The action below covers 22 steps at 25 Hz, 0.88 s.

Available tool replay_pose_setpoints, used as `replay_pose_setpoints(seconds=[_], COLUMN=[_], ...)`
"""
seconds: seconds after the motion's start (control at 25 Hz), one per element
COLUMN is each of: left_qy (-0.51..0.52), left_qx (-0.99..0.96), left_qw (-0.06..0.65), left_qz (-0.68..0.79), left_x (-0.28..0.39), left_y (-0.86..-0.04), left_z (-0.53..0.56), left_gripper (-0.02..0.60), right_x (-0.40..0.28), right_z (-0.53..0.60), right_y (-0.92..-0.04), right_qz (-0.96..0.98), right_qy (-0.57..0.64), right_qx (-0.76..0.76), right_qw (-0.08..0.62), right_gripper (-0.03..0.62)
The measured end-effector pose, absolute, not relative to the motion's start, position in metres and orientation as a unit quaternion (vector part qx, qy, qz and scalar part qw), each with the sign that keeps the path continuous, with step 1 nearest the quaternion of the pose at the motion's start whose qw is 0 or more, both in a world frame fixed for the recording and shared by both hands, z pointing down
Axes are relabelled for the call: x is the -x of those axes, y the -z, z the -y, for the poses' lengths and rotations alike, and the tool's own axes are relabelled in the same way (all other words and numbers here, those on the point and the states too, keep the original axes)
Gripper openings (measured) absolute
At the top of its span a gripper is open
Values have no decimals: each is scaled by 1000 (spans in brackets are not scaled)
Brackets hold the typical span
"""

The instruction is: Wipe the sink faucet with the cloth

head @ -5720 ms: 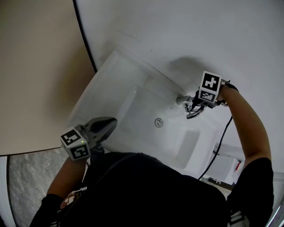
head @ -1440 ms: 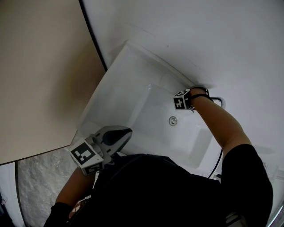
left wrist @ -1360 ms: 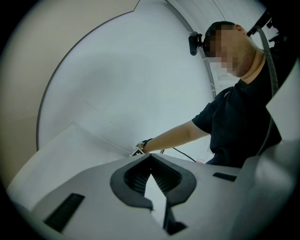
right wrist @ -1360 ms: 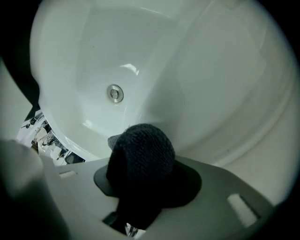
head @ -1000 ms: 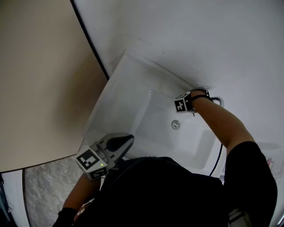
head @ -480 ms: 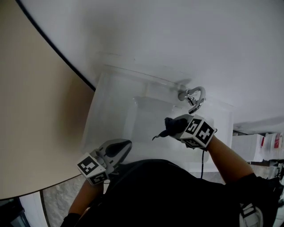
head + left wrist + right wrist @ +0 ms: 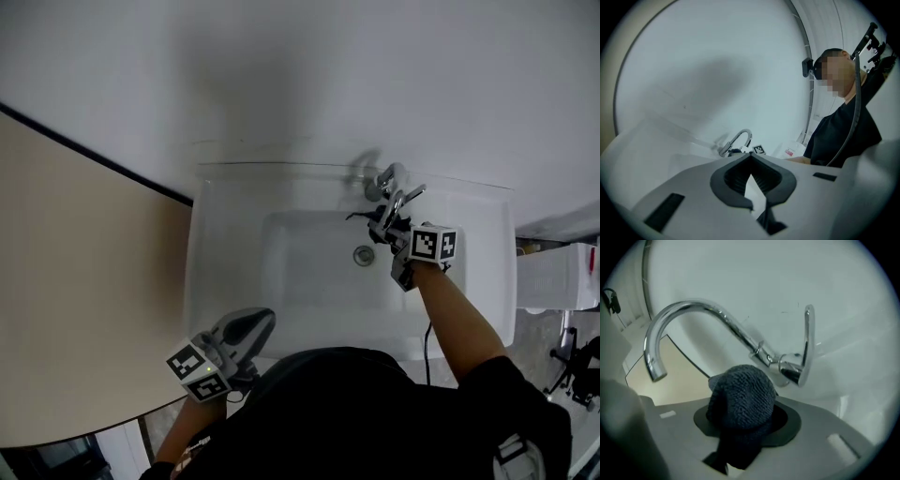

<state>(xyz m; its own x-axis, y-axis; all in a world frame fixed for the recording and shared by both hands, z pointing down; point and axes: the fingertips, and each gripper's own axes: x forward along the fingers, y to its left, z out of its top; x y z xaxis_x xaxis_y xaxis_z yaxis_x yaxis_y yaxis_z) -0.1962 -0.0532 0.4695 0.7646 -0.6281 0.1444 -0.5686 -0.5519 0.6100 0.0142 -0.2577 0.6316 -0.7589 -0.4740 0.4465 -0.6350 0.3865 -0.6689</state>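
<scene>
1. While looking down from the head view, can spot the right gripper [image 7: 388, 228] up at the back of the white sink [image 7: 217, 246], nose pointed at the chrome faucet [image 7: 387, 180].
2. Pinching a balled-up dark cloth [image 7: 740, 397] between its jaws, with the wad bulging out past the tips and a tail tucked down into the gap.
3. Going by the right gripper view, puts the cloth just in front of the faucet's base, below the curved spout [image 7: 684, 315] and beside the upright lever [image 7: 808, 341]. Can't tell whether actually touching the metal or just shy of it.
4. Left gripper [image 7: 249, 327] over at the near left corner of the sink, well apart from the faucet, jaws pressed together with nothing between them.
5. Also catches the faucet far off across the basin in the left gripper view, with the other gripper's marker cube [image 7: 759, 150] just beside it.
6. Can make out the drain [image 7: 364, 254] in the basin floor too, near the right gripper.
7. Beige panel [image 7: 75, 281] running along the left of the sink, plain white wall [image 7: 281, 75] behind it.
</scene>
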Motion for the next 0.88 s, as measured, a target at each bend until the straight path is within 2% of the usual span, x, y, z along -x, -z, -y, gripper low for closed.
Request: replay_pose_setpoints(seconds=[0.16, 0.44, 0.68, 0.88], left_qy=[16, 12, 11, 18], left_qx=[-877, -872, -868, -868], left_qw=[330, 334, 343, 341], left_qz=[350, 357, 359, 361], left_x=[190, 188, 192, 196], left_y=[-468, -468, -468, -464], left_z=[48, 53, 51, 51], left_gripper=[0, 0, 0, 0], right_x=[-8, -3, -8, -9], right_z=[300, 312, 314, 309], right_y=[-609, -634, -676, -636], right_qz=[824, 760, 706, 738], right_qy=[-457, -554, -605, -569], right_qx=[-333, -338, -367, -363], right_qw=[25, -25, -29, -28], right_gripper=[150, 147, 146, 146])
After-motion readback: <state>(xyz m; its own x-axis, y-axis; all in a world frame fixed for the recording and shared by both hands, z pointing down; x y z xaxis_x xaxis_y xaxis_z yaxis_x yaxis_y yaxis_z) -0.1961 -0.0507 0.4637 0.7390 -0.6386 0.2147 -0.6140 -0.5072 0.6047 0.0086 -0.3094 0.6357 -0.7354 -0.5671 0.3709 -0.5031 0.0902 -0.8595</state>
